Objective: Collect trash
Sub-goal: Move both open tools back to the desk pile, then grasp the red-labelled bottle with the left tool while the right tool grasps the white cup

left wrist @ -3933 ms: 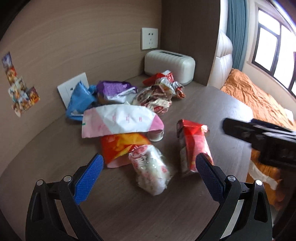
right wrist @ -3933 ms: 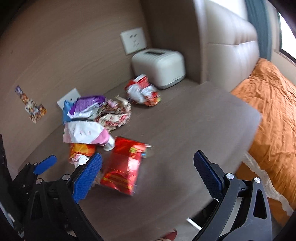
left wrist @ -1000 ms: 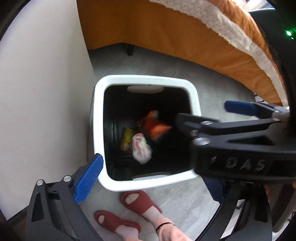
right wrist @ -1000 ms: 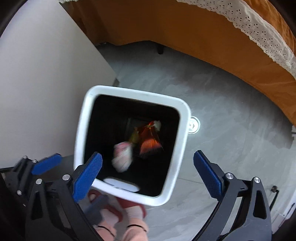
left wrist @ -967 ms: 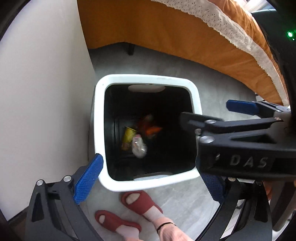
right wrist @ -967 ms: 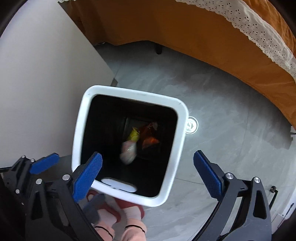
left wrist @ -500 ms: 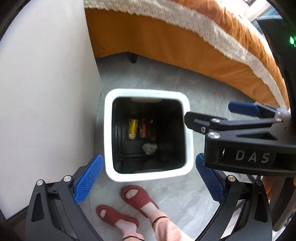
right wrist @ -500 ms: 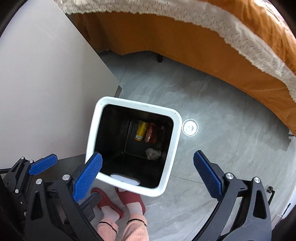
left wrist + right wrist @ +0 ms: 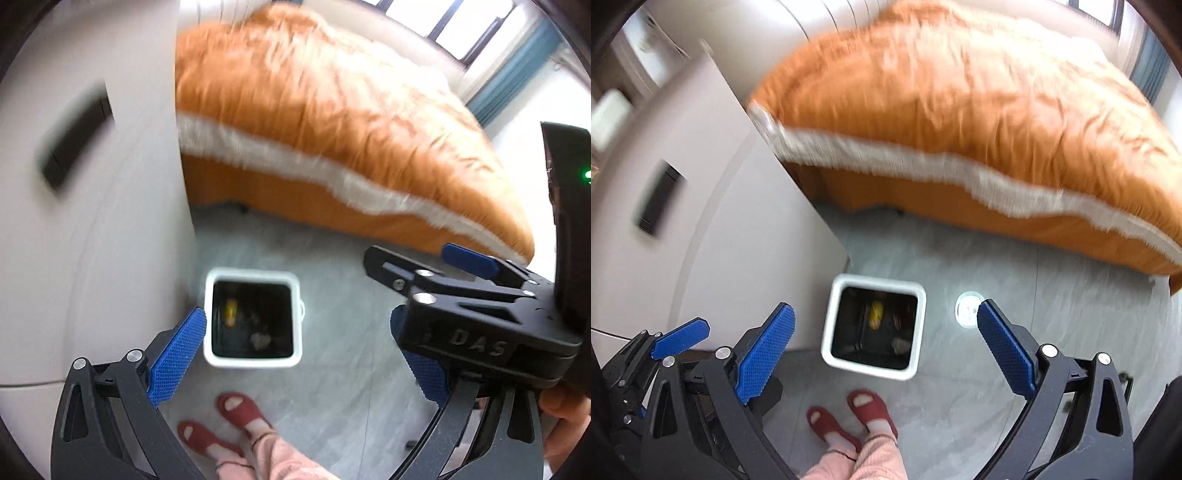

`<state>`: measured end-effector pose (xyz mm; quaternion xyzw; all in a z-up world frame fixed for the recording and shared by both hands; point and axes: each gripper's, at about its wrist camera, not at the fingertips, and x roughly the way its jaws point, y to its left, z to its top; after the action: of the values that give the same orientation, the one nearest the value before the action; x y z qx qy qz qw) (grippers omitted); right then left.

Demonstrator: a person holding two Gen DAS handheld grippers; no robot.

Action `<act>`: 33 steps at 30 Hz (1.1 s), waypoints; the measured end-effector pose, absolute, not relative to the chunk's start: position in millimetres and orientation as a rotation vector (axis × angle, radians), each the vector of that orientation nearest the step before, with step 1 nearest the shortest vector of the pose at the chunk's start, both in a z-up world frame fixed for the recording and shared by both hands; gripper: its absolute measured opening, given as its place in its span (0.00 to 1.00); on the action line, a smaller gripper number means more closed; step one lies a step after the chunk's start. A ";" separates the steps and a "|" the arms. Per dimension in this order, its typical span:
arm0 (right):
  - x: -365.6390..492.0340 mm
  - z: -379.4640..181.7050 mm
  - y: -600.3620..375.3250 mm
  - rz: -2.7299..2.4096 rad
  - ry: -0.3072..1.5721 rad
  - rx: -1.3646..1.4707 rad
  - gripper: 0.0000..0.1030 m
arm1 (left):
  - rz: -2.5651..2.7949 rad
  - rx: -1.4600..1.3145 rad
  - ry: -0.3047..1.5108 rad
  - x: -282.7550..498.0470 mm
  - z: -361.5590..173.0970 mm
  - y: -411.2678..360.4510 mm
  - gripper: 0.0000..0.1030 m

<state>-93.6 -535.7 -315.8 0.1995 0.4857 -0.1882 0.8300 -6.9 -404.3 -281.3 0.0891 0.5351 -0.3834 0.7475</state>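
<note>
A white square trash bin (image 9: 253, 274) stands on the grey floor beside a white cabinet side. At its dark bottom lie a yellow wrapper (image 9: 230, 312), a pale crumpled one (image 9: 260, 340) and something reddish. In the right wrist view the bin (image 9: 879, 283) shows the same yellow wrapper (image 9: 875, 314). My left gripper (image 9: 299, 360) hangs high above the bin, open and empty. My right gripper (image 9: 886, 352) is also open and empty above it. The right gripper's black body (image 9: 480, 325) crosses the right side of the left wrist view.
An orange bed cover (image 9: 960, 110) with a white lace edge fills the back. A person's feet in red slippers (image 9: 864, 413) stand just in front of the bin. A round floor drain (image 9: 968, 308) sits right of it. The white cabinet side (image 9: 720, 229) rises at left.
Both grippers have risen away from the bin, which looks much smaller now. The dropped wrappers have settled on its bottom. Both views have tilted up toward the bed and are blurred.
</note>
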 end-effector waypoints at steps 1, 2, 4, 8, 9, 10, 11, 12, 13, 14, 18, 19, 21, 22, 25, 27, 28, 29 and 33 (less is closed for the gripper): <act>-94.5 -301.4 -533.7 -0.396 1.002 0.416 0.96 | -0.841 0.197 1.136 -7.4 -265.3 -401.7 0.95; -94.0 -287.1 -531.1 -0.392 0.974 0.408 0.96 | -0.842 0.195 1.102 -7.9 -249.2 -396.9 0.95; -92.0 -257.9 -526.8 -0.370 0.920 0.407 0.96 | -0.836 0.186 1.030 -8.7 -215.3 -385.7 0.95; -81.2 -211.1 -508.8 -0.274 0.845 0.404 0.96 | -0.758 0.174 0.905 -1.7 -161.9 -348.3 0.95; -75.5 -199.0 -499.2 -0.243 0.826 0.387 0.96 | -0.737 0.171 0.887 0.5 -153.6 -340.1 0.95; -71.2 -189.9 -490.5 -0.218 0.812 0.371 0.96 | -0.709 0.167 0.868 4.2 -145.1 -328.3 0.95; -66.4 -181.2 -481.0 -0.190 0.799 0.354 0.96 | -0.682 0.161 0.854 9.0 -138.6 -317.1 0.95; -59.8 -172.0 -468.9 -0.153 0.784 0.335 0.96 | -0.651 0.151 0.840 13.8 -132.2 -303.8 0.95; -54.2 -165.3 -458.3 -0.125 0.772 0.320 0.96 | -0.619 0.144 0.825 17.8 -125.2 -290.8 0.95; -48.6 -159.2 -447.2 -0.092 0.761 0.306 0.96 | -0.588 0.140 0.812 21.5 -120.3 -279.2 0.95; -20.9 -136.3 -390.3 0.074 0.729 0.205 0.96 | -0.438 0.116 0.777 34.1 -103.9 -221.1 0.95; -15.1 -132.5 -377.8 0.104 0.725 0.175 0.96 | -0.399 0.111 0.770 35.7 -102.2 -205.4 0.95; -3.4 -125.4 -349.3 0.163 0.708 0.112 0.96 | -0.317 0.106 0.764 39.7 -101.9 -176.0 0.95; 0.2 -122.9 -336.6 0.192 0.704 0.086 0.96 | -0.283 0.106 0.765 40.5 -103.7 -163.4 0.95; 16.2 -119.5 -296.5 0.266 0.686 -0.001 0.95 | -0.173 0.108 0.788 48.5 -116.1 -125.7 0.95; 28.3 -121.6 -270.3 0.321 0.691 -0.056 0.96 | -0.111 0.093 0.805 54.1 -124.0 -100.4 0.95; 33.0 -124.0 -260.1 0.339 0.691 -0.080 0.96 | -0.095 0.081 0.813 57.4 -125.1 -90.6 0.95; 38.7 -126.8 -250.2 0.350 0.693 -0.106 0.96 | -0.078 0.070 0.815 58.6 -126.9 -82.8 0.95; 57.8 -142.2 -217.8 0.372 0.705 -0.189 0.96 | -0.041 0.030 0.851 70.2 -141.9 -58.2 0.90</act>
<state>57.8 -217.8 -142.2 -0.0919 0.3427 0.1808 0.9173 70.2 -58.2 -141.9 0.0146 0.4125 -0.0197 0.9106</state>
